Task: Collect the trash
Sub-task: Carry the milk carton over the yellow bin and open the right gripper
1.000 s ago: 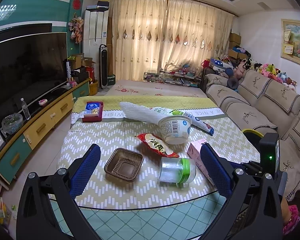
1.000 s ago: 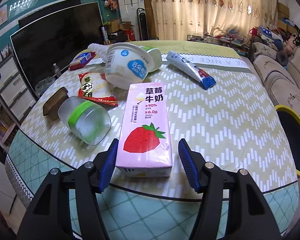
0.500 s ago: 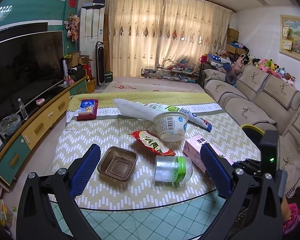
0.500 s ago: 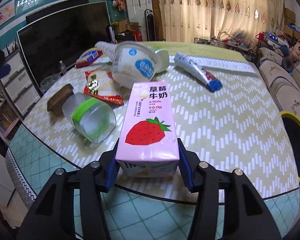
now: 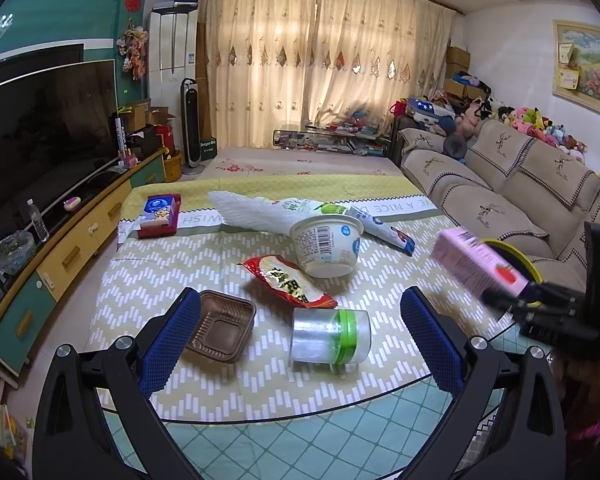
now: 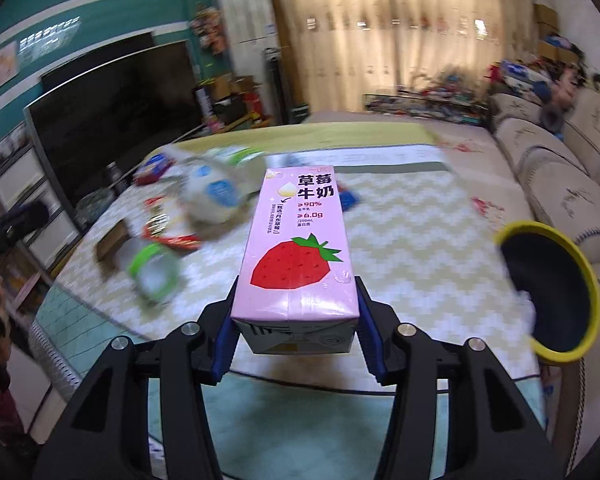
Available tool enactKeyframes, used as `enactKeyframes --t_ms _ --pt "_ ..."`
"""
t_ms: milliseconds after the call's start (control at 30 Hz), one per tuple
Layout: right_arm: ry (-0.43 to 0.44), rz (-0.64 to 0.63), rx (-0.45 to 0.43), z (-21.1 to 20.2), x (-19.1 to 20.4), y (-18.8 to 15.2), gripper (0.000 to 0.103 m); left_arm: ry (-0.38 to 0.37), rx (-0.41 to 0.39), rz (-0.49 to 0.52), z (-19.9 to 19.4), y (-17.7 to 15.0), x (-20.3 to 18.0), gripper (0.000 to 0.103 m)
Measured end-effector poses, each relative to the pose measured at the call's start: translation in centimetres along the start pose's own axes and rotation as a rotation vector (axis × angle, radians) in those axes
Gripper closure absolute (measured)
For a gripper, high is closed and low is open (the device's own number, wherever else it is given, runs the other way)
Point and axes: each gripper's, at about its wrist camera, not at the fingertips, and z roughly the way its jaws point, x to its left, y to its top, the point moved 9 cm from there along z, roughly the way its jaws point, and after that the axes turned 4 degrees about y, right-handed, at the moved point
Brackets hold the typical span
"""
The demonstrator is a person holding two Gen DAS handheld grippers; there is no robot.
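Above the near edge of the table (image 6: pixel 420 240), the right claw (image 6: pixel 296 328) pinches a pink strawberry milk carton (image 6: pixel 296 248) by its lower end, blue pads pressed against both sides, the carton clear of the cloth. Off to its right stands a yellow-rimmed bin (image 6: pixel 588 280) with a dark inside, beside the sofa (image 5: pixel 500 184). The left claw (image 5: pixel 300 332) hangs spread wide over the table with nothing between its pads. Ahead of it lie a brown plastic tray (image 5: pixel 224 332), a clear jar with a green band (image 5: pixel 330 334) on its side, a red snack wrapper (image 5: pixel 288 284), a white tub (image 5: pixel 326 244) and a white foam sleeve (image 5: pixel 256 212). A red-and-blue box (image 5: pixel 160 216) sits at the far left corner.
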Motion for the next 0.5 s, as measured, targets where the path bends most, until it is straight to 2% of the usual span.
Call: enactKeyframes --t_ms 167,300,500 --pt "-0.119 0.111 -0.027 -0.8 -7.4 0.5 0.054 -0.002 0.016 0.011 0.8 -0.2 -0.7 0.005" --pt "-0.246 0.186 -0.027 -0.9 -14.1 0.8 0.054 -0.004 0.028 0.014 1.4 -0.4 -1.2 0.005" --pt "-0.358 0.279 -0.005 0.2 -21.7 0.3 0.054 -0.008 0.046 0.026 2.5 -0.7 -2.2 0.005"
